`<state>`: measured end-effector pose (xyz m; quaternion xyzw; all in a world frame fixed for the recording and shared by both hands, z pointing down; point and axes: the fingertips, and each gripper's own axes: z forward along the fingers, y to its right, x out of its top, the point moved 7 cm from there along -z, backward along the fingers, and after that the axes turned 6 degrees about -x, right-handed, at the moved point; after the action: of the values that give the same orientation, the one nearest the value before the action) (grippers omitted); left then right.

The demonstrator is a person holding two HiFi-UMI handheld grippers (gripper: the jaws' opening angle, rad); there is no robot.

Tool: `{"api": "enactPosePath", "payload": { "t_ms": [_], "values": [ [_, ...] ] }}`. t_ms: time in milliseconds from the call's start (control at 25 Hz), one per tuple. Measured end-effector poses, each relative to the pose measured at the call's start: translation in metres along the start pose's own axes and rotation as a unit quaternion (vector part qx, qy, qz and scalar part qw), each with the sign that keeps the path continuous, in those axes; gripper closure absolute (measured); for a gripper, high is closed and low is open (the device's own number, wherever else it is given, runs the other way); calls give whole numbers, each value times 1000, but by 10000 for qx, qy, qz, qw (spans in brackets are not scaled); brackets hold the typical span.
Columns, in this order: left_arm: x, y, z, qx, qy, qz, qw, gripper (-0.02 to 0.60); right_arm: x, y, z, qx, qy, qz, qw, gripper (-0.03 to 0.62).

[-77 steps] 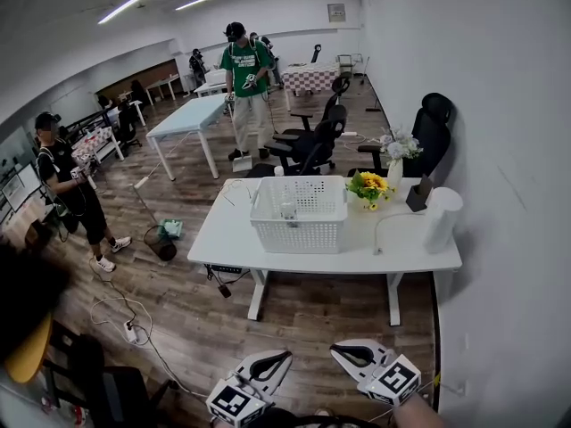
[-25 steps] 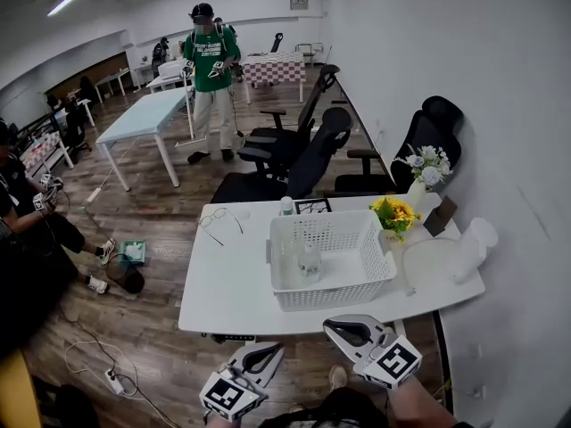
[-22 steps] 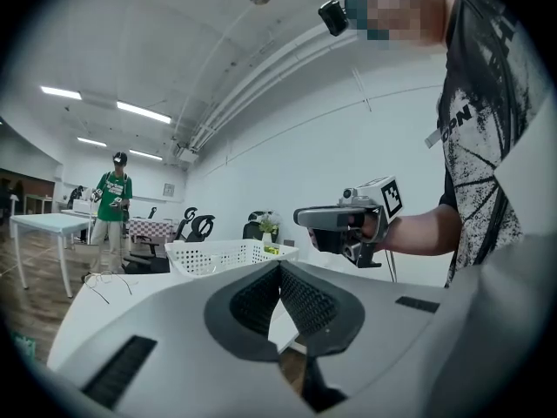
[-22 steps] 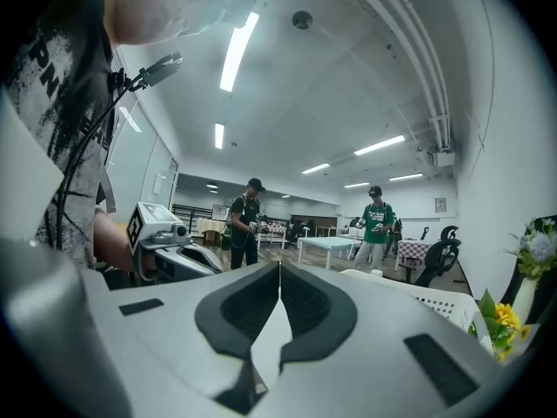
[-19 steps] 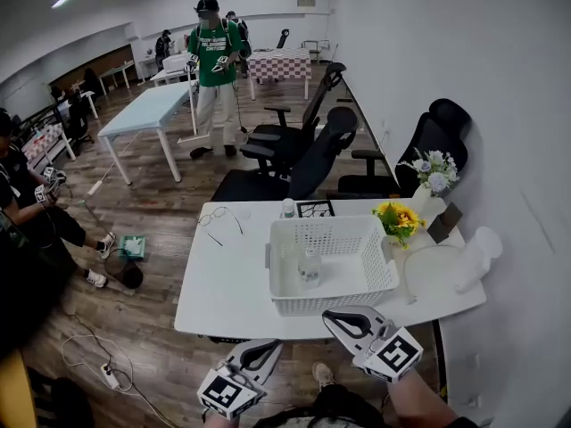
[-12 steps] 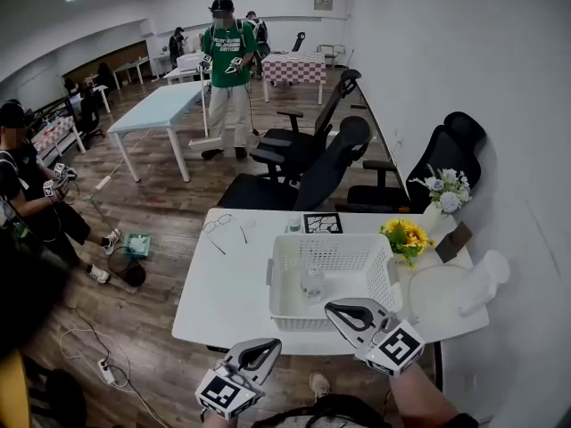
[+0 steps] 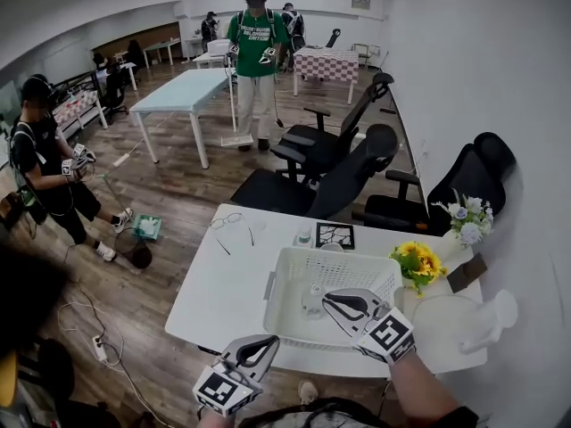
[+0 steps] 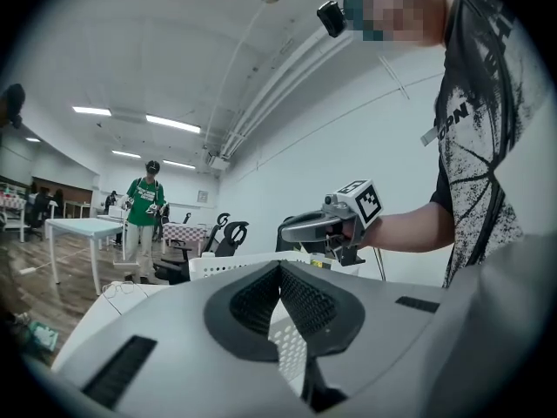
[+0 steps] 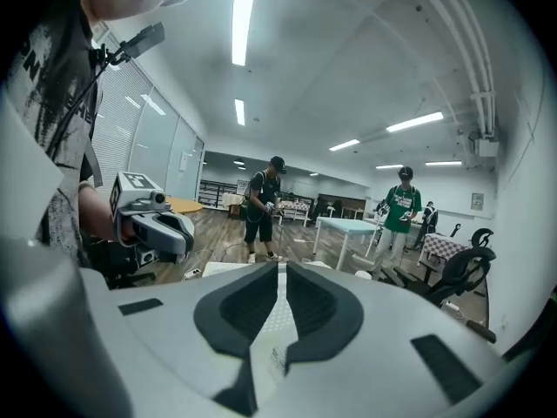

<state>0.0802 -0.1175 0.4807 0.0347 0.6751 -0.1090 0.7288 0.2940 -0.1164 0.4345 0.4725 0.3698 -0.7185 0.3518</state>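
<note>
Head view: right gripper, black-and-white marker cube, over white basket.

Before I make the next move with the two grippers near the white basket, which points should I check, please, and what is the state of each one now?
1. The right gripper is above the white basket: ok, it hovers over the near part.
2. The right gripper is empty: ok, only a narrow slit between its jaws, nothing clamped.
3. The left gripper is empty: ok, jaws together, at the near edge of the table.
4. The small bottle in the basket stands upright: cannot tell, the right gripper partly covers it.
5. The sunflowers are clear of the right gripper: ok, they stand outside the basket, at its right end.
</note>
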Motion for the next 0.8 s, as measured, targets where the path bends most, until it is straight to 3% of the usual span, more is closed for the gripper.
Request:
{"api": "enactPosePath", "payload": {
  "t_ms": [80,240,800],
  "values": [
    [-2,-3,3,136,-4,-46,9999,571,-13,7,12,148,-191,28,9997,560],
    [-6,-7,8,393,-32,-116,9992,571,-37,23,34,419,-549,72,9976,475],
    [-25,-11,17,1072,-41,-404,9934,571,-90,40,86,989,-960,384,9897,434]
  ]
}}
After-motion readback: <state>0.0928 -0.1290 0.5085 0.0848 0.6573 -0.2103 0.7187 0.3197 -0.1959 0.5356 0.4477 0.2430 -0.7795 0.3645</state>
